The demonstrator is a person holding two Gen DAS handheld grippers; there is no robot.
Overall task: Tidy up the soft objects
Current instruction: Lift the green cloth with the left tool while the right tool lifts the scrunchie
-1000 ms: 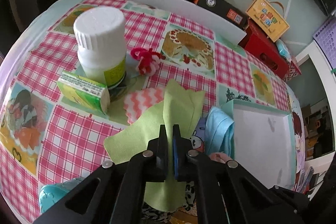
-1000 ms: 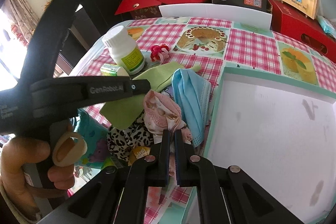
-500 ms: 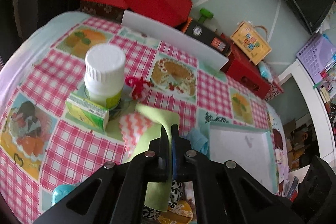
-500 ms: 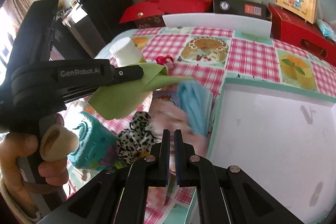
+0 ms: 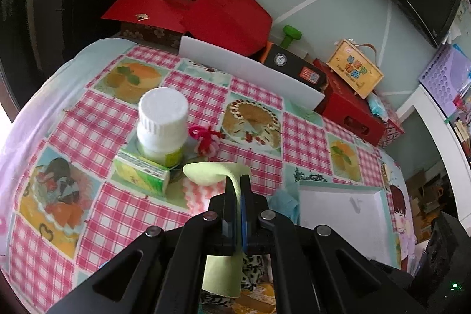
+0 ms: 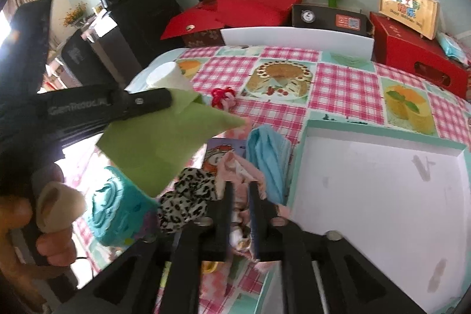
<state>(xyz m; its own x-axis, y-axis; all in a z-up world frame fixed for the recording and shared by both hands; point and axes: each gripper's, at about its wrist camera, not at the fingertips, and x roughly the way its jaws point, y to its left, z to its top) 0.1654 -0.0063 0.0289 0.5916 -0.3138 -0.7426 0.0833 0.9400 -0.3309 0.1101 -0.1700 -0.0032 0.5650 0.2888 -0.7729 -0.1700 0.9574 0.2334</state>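
Observation:
My left gripper [image 5: 238, 190] is shut on a light green cloth [image 5: 212, 171] and holds it lifted above the table; the cloth also shows hanging from it in the right wrist view [image 6: 159, 143]. My right gripper [image 6: 240, 196] has its jaws slightly parted around a pink printed cloth [image 6: 240, 171] in the pile. Beside it lie a blue face mask [image 6: 269, 158], a leopard-print scrunchie [image 6: 185, 196] and a pink zigzag cloth [image 5: 198, 193]. The white tray [image 6: 382, 196] with a teal rim lies to the right.
A white pill bottle [image 5: 162, 122], a green carton [image 5: 142, 172] and a red pipe-cleaner bow [image 5: 206, 139] stand on the checkered tablecloth. A teal cup [image 6: 117, 211] sits at the front left. Red boxes [image 5: 226, 16] and a white board [image 5: 250, 72] line the far edge.
My left gripper has lifted the green cloth up off the table. My right gripper's jaws have parted slightly around the pink cloth.

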